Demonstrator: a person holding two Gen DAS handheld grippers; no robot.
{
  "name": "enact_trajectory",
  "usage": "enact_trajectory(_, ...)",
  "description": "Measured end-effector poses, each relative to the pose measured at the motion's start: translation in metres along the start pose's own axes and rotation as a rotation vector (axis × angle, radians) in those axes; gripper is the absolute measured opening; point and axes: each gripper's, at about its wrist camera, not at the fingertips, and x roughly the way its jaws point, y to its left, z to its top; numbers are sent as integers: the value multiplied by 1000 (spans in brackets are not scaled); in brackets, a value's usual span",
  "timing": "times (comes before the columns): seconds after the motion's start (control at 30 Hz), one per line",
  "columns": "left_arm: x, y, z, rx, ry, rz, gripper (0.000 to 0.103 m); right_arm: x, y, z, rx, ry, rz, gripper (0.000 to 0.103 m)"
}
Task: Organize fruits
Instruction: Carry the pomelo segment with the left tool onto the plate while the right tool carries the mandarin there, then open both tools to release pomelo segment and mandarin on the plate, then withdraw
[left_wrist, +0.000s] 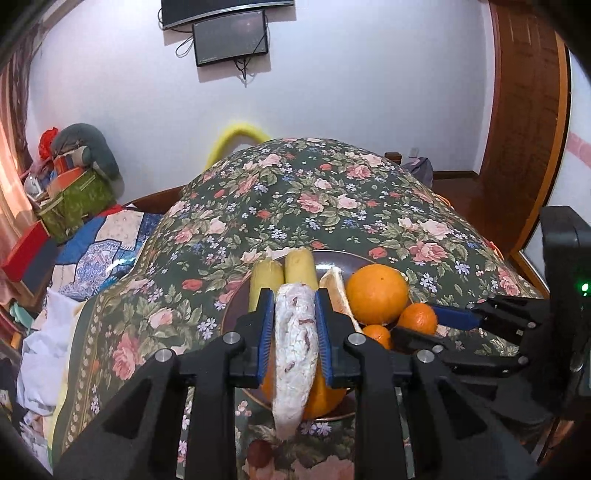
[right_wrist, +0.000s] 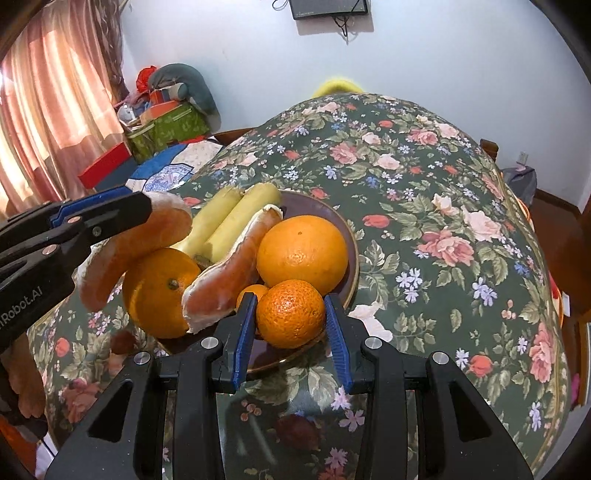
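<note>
A dark brown plate (right_wrist: 349, 236) heaped with fruit sits on a worktop draped in a dark green floral tablecloth (right_wrist: 424, 192). The left gripper (left_wrist: 295, 314) holds a peeled pomelo segment (left_wrist: 295, 354) pinched between its blue pads, lifted over the near left side of the plate; in the right wrist view the same segment (right_wrist: 122, 243) hangs curved from that gripper (right_wrist: 147, 206), clear of the fruit beneath. The right gripper (right_wrist: 291, 314) has its fingers set narrowly on either side of a mandarin (right_wrist: 290, 314) at the near rim of the plate; whether the pads press the skin cannot be told. On the plate lie a large orange (right_wrist: 303, 254) to the right, a second orange (right_wrist: 159, 291) to the left with its stem end showing, another pomelo segment (right_wrist: 229, 273) leaning between them, and two peeled bananas (right_wrist: 229, 221) side by side at the far edge. A smaller mandarin (right_wrist: 251, 291) is mostly hidden behind the right gripper's left finger. Open cloth runs to the right of and beyond the plate, out to the worktop's curved far edge. To the left, beyond the cloth's edge, a blue patterned quilt (right_wrist: 173, 162), a green box (right_wrist: 166, 129) and pink curtains (right_wrist: 55, 92) crowd the room. The near rim of the plate is cut off by gripper bodies in both views.
</note>
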Motion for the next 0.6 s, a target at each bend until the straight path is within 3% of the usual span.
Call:
enact_trajectory(0.13,2,-5,2,2,8,-43,22,7,0,-1,-5,18,5,34)
enact_trajectory(0.23,12,-5,2,-22,67,-115,22,7,-1,0,-3,21,13,34)
enact_trajectory(0.43,26,-3,-3,-61,109,-155,22,8,-5,0,0,31,20,35)
enact_trajectory(0.6,22,5,-1,-97,127,-203,23,6,-6,1,1,31,9,42)
